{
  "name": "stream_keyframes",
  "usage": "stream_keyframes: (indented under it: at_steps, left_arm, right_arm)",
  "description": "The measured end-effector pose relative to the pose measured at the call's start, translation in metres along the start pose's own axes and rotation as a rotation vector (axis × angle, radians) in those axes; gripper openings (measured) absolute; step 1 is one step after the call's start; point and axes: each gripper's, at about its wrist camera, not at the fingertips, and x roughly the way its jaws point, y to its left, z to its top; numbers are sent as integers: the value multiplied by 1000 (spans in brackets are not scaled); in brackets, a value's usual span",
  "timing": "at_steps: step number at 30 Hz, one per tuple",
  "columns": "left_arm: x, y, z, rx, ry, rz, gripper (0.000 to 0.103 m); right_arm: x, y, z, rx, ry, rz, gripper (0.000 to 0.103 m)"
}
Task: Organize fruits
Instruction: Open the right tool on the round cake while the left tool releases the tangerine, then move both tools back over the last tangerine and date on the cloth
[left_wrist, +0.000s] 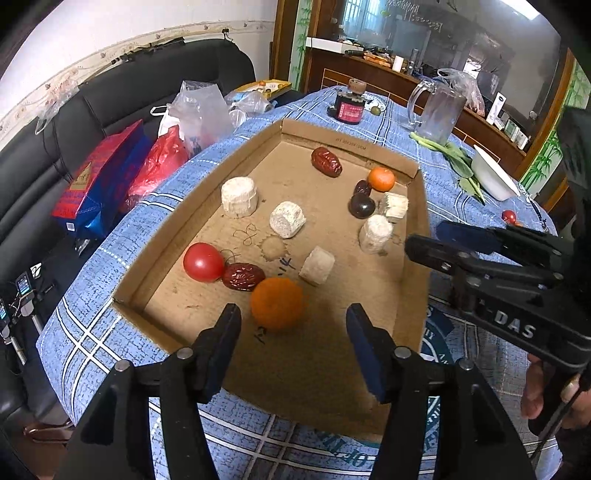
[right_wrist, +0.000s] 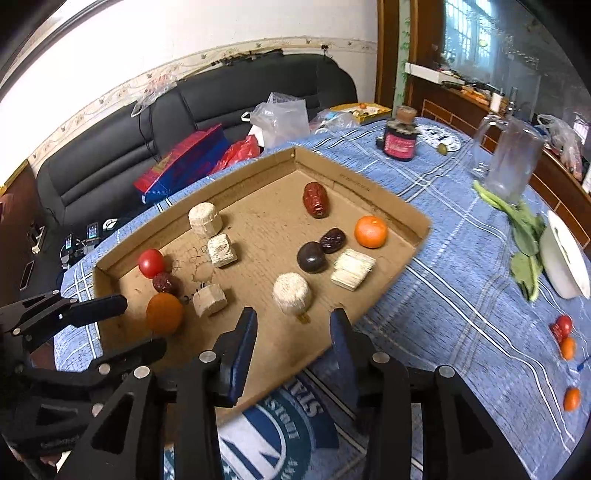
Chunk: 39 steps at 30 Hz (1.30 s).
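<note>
Both grippers hang over the near edge of the cardboard tray (left_wrist: 207, 177) on the table (right_wrist: 461, 295). The left gripper (left_wrist: 293, 330) has its fingers partly open and empty, the near orange (left_wrist: 277, 302) lying just beyond them beside a red date (left_wrist: 243, 276) and tomato (left_wrist: 203, 261), seemingly grouped by corner. The right gripper (right_wrist: 293, 341) is also partly open, holding nothing.

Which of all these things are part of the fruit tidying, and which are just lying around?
Part of the job:
- cardboard tray
- big orange
- small orange
- tomato
- red dates
- dark plum
- loose fruit on the tablecloth

Just lying about:
- white blocks
- glass jug
- dark jar
- white bowl
- greens
- plastic bags
</note>
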Motion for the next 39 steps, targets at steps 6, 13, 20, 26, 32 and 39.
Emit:
stream_keyframes:
  at_steps: [6, 13, 20, 26, 32, 39]
  left_arm:
    - [-10, -15, -2, 25, -23, 13, 59]
    - [-19, -54, -3, 93, -52, 9, 61]
    - [-16, -115, -7, 204, -48, -35, 66]
    - [-8, -170, -14, 288, -19, -95, 66]
    - [-1, -216, -17, 351, 7, -134, 66]
    - [7, -237, -19, 372, 27, -133, 67]
  right_arm:
    - [-29, -18, -19, 48, -17, -21, 45]
    - [-66, -53, -61, 126, -23, -62, 45]
    - [-99, -99, -109, 224, -18, -127, 44]
    - [-128, -146, -146, 335, -21, -191, 44]
    - [-155, -193, -172, 417, -32, -264, 44]
    - [-166, -254, -172, 503, -68, -320, 44]
